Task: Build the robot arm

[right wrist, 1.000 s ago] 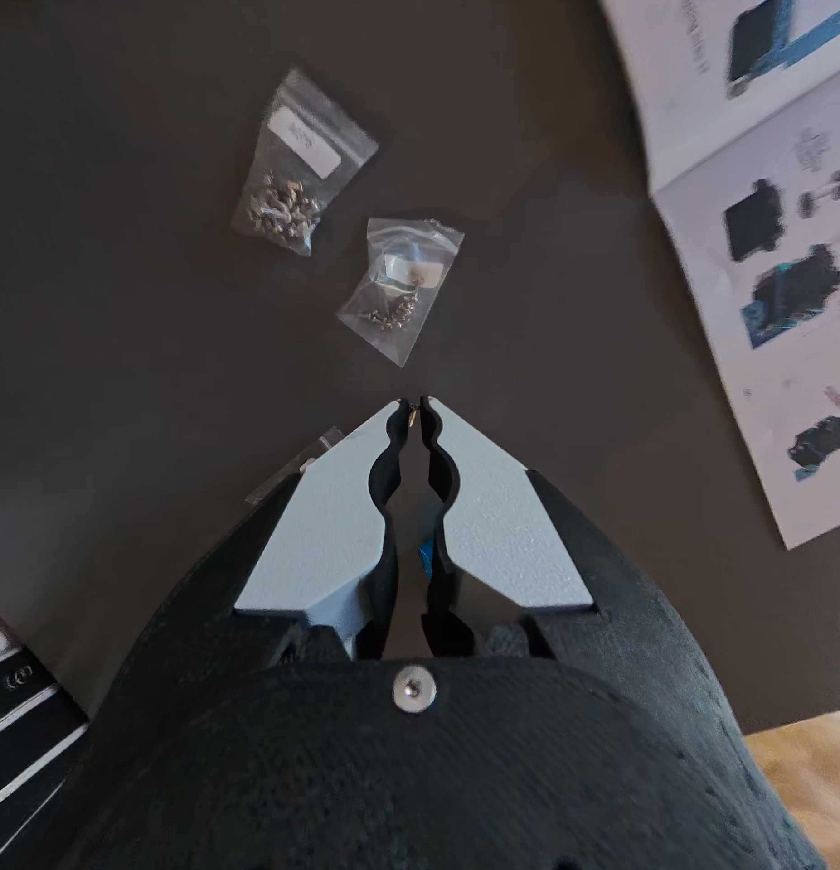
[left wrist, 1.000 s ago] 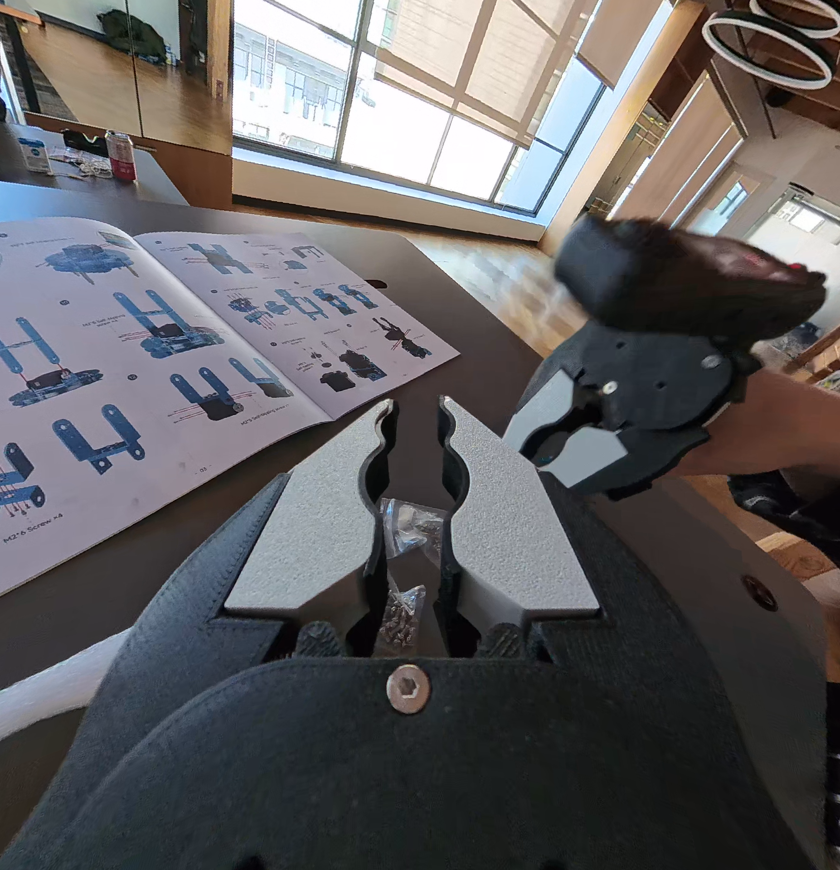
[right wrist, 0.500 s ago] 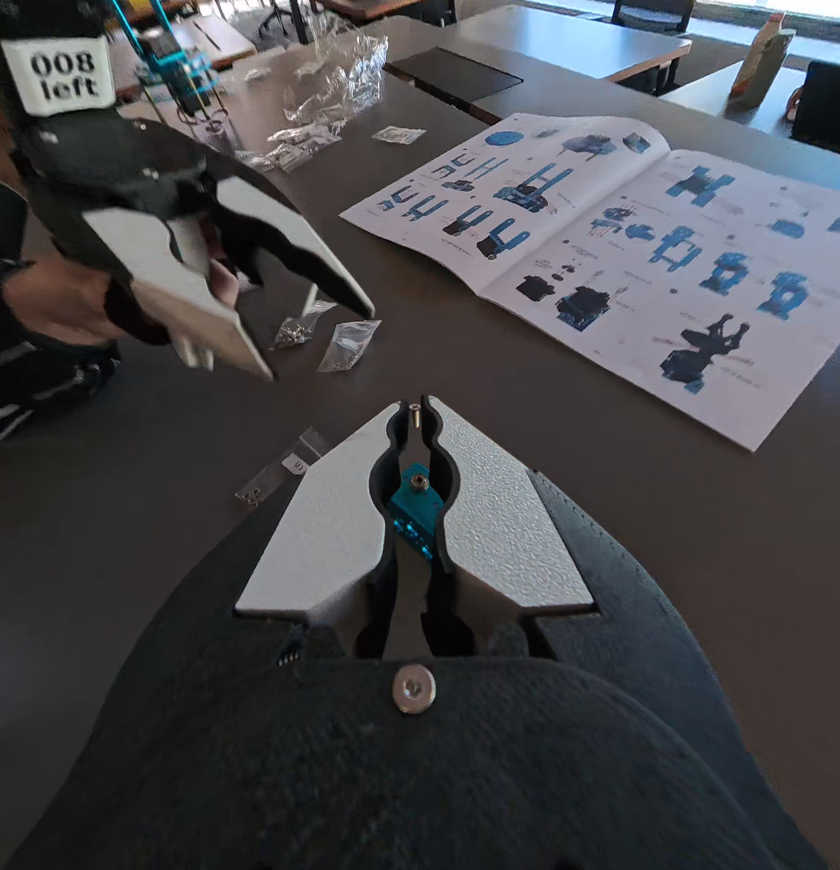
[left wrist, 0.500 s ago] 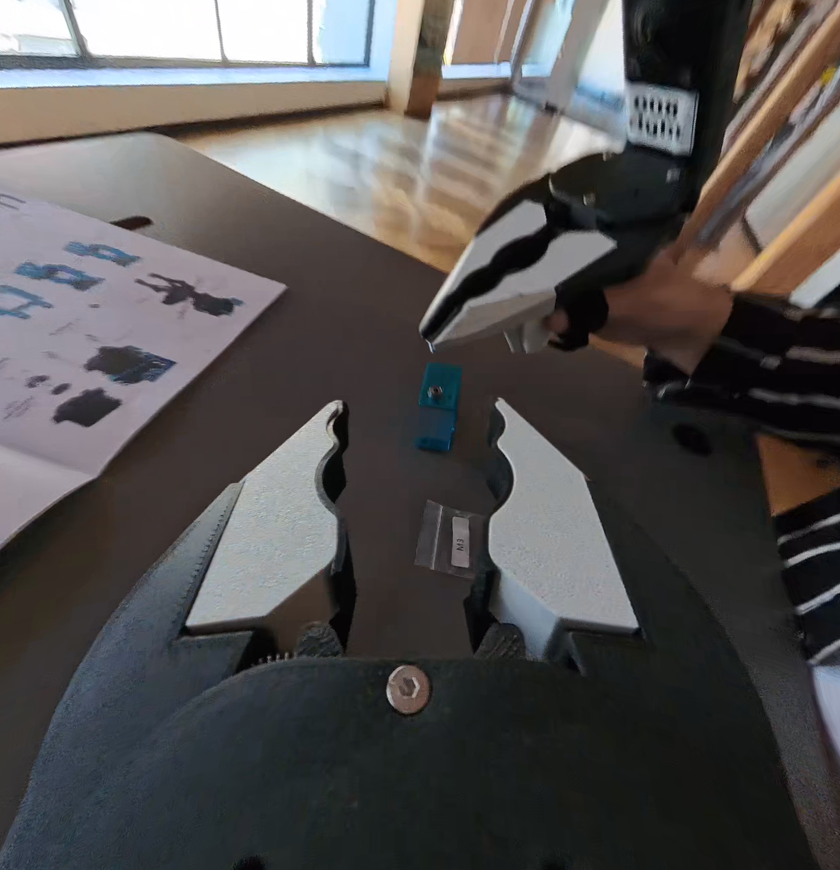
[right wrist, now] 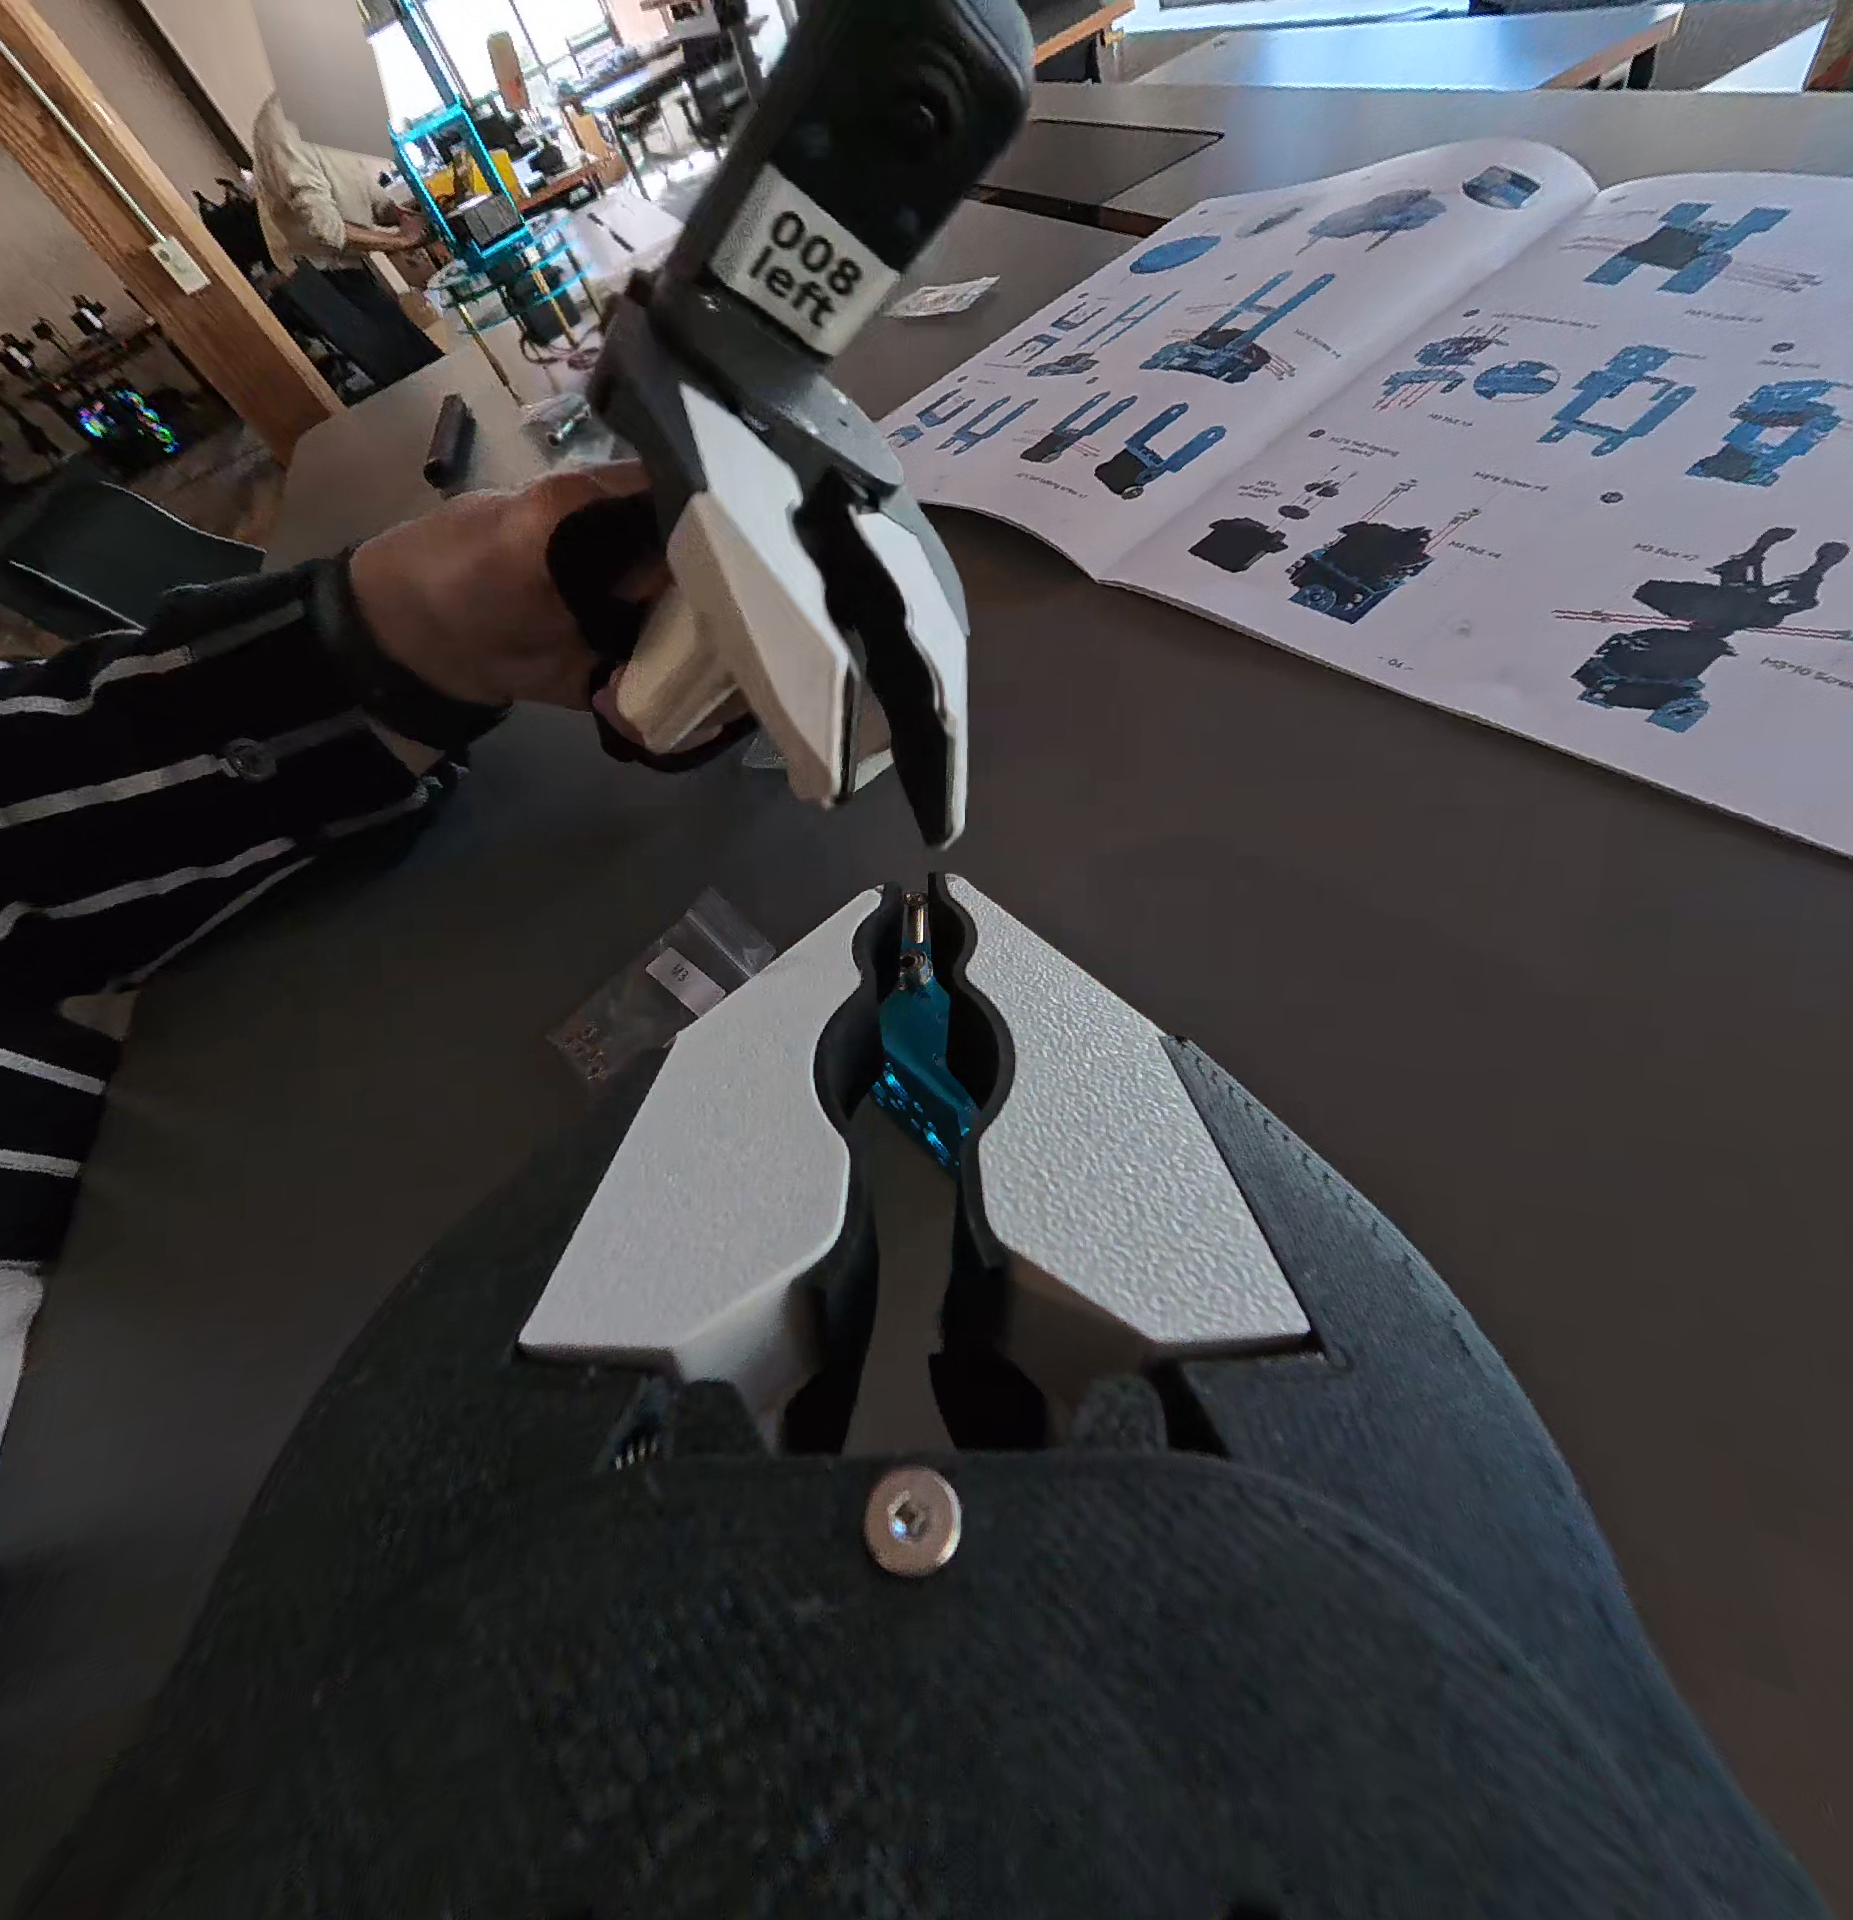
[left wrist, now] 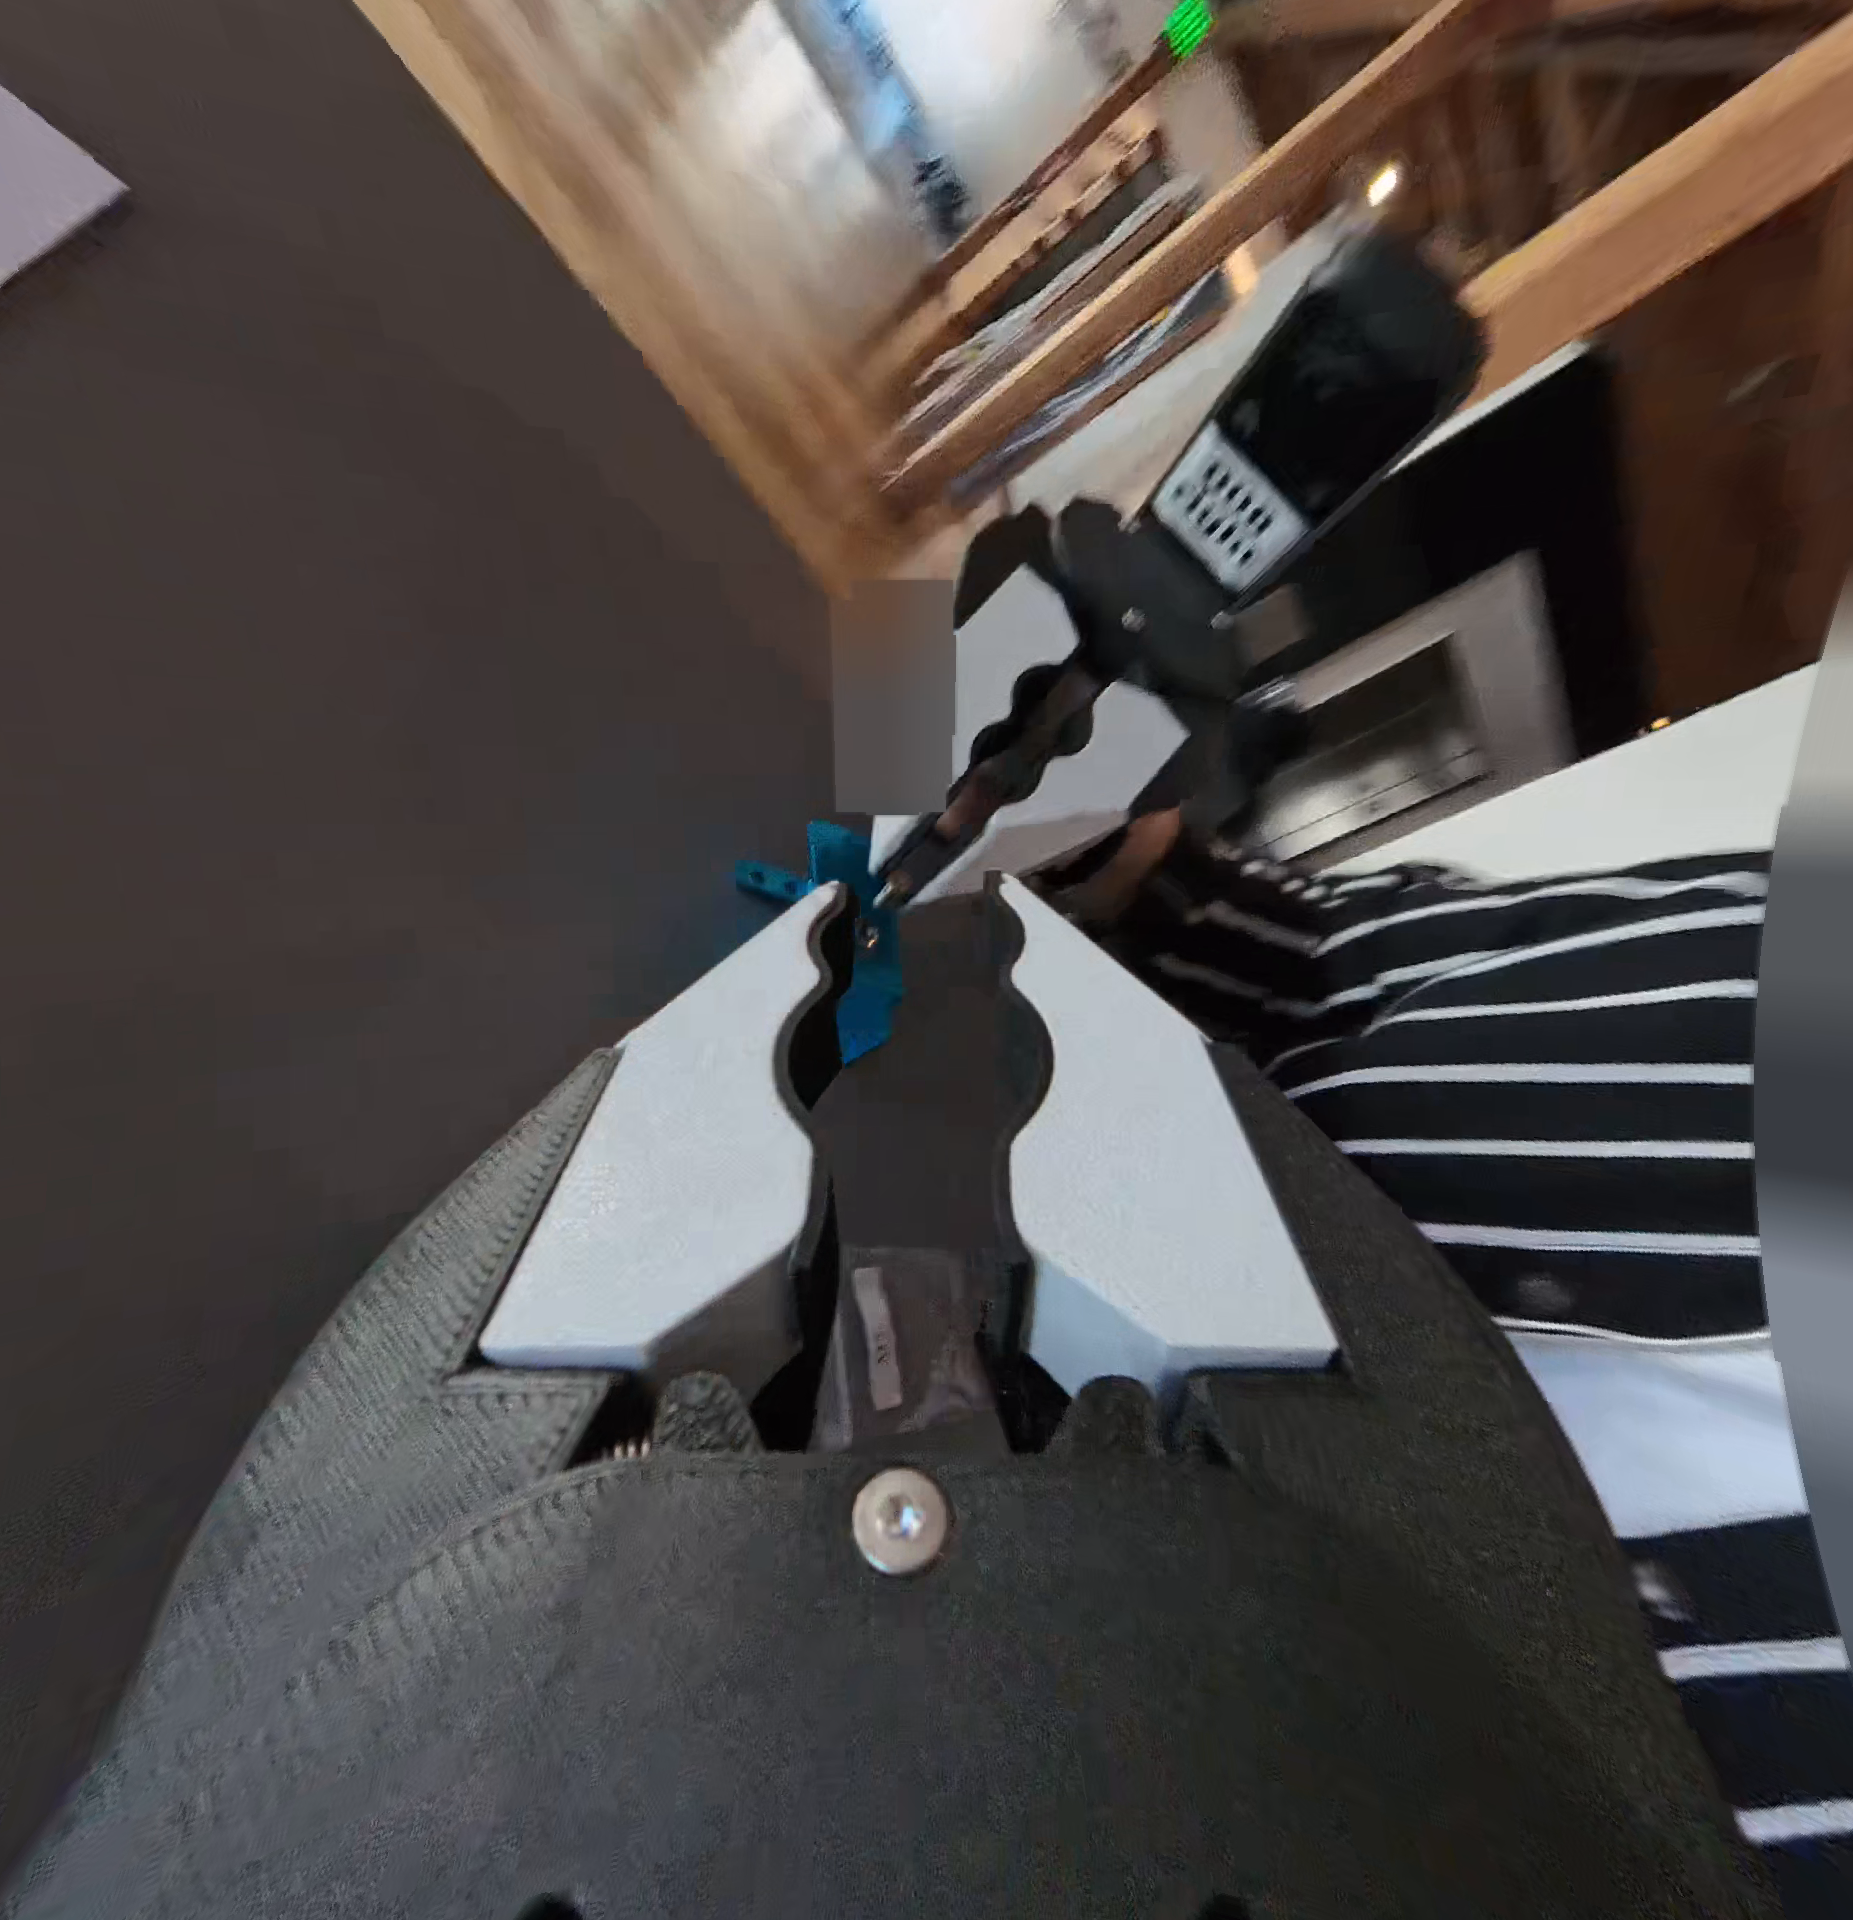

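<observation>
The dark grey matte table (right wrist: pixel 1317 1039) leaves broad bare room to the right of the right gripper (right wrist: pixel 914 896), up to the near edge of the open white instruction booklet printed with blue and black part drawings (right wrist: pixel 1421 416), which lies well apart from the tools. To the left the room is tighter: a small clear plastic bag with a white label (right wrist: pixel 683 982) lies flat just beside the right gripper's left finger, and a black sleeve with thin white stripes (right wrist: pixel 122 748) rests along the table there. In the left wrist view the table's far edge (left wrist: pixel 631 343) runs diagonally, with wooden floor beyond it. The right gripper is clenched on a small silver screw (right wrist: pixel 914 914), pinched upright at the very fingertips. Below the screw, seen through the gap between the fingers, sits a small blue anodised metal bracket with a silver fastener on top (right wrist: pixel 917 1060), resting on the table. The left gripper (right wrist: pixel 901 800), held by a hand (right wrist: pixel 486 603), hangs tilted downward just above the right gripper's tips, near but not touching; its fingers stand parted and released, holding nothing. In the left wrist view the bracket (left wrist: pixel 868 997) lies against the inner side of the left gripper's (left wrist: pixel 917 894) left finger.
</observation>
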Tool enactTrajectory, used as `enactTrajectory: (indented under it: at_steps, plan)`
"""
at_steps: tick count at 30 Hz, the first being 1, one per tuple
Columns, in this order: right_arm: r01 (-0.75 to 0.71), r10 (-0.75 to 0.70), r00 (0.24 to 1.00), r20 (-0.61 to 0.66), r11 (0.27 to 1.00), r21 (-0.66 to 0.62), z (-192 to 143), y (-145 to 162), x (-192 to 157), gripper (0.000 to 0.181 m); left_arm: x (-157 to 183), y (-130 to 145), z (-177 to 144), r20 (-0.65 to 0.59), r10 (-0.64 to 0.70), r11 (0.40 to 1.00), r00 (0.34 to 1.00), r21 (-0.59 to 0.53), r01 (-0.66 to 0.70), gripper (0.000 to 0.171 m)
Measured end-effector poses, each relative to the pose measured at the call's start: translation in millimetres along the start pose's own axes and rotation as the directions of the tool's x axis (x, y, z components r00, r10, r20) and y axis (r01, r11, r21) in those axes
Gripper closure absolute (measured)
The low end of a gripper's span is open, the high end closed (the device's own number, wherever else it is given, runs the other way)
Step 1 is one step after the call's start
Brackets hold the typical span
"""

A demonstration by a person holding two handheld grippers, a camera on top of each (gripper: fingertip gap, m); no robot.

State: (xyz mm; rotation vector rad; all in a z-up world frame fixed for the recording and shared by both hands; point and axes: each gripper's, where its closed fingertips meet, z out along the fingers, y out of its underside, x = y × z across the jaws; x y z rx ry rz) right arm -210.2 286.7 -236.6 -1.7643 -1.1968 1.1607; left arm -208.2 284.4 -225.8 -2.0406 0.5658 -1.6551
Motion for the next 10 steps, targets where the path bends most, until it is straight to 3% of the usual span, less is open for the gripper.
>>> enactTrajectory:
  at_steps: [5,10]
  plan:
    - [0.011,-0.011,1.000,0.002,1.000,0.026,0.1,-0.2,1.5,0.177,-8.5,-10.1,-2.0,-0.080,-0.144,0.989,0.986,0.029,0.147,0.132]
    - [0.032,-0.032,0.999,0.018,0.999,0.010,3.0,2.6,-1.7,0.176,-15.1,-5.6,2.5,-0.105,-0.236,0.972,0.966,-0.011,0.237,0.132]
